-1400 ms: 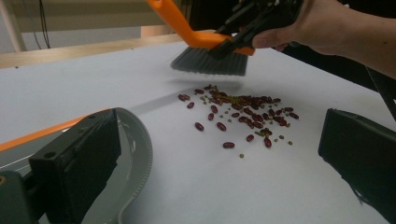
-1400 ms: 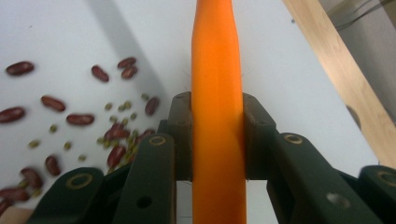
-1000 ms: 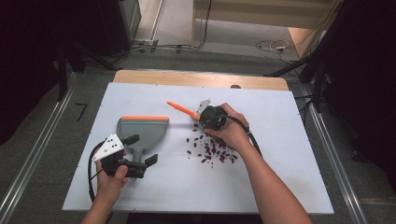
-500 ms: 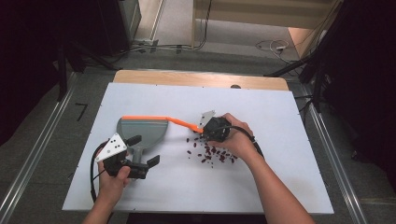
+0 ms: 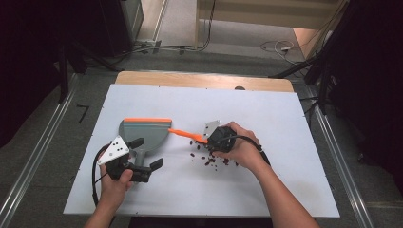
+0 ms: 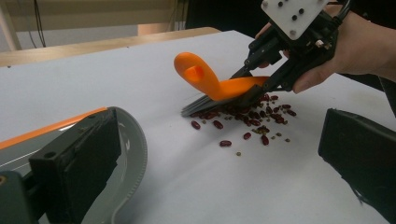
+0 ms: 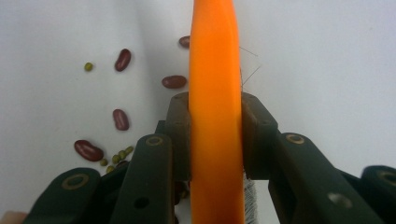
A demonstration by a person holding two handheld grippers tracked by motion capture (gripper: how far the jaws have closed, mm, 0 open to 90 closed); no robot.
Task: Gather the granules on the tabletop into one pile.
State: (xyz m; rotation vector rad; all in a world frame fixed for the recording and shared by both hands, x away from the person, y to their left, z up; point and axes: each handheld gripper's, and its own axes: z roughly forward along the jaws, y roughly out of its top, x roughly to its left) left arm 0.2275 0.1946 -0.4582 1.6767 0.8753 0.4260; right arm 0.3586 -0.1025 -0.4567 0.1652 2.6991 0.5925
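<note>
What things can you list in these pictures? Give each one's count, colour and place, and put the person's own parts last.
brush: one, orange handle with dark bristles, bristles down among the beans, held in the right hand-held gripper
beans: many, dark red with a few small green ones, scattered mid-table under and beside the brush
dustpan: one, grey with an orange front edge, flat on the table left of the beans
table: one, white top with a wooden far edge
cables: several, on the floor beyond the table
left hand-held gripper: one, black, jaws open either side of the dustpan's handle
right hand-held gripper: one, black, shut on the brush
</note>
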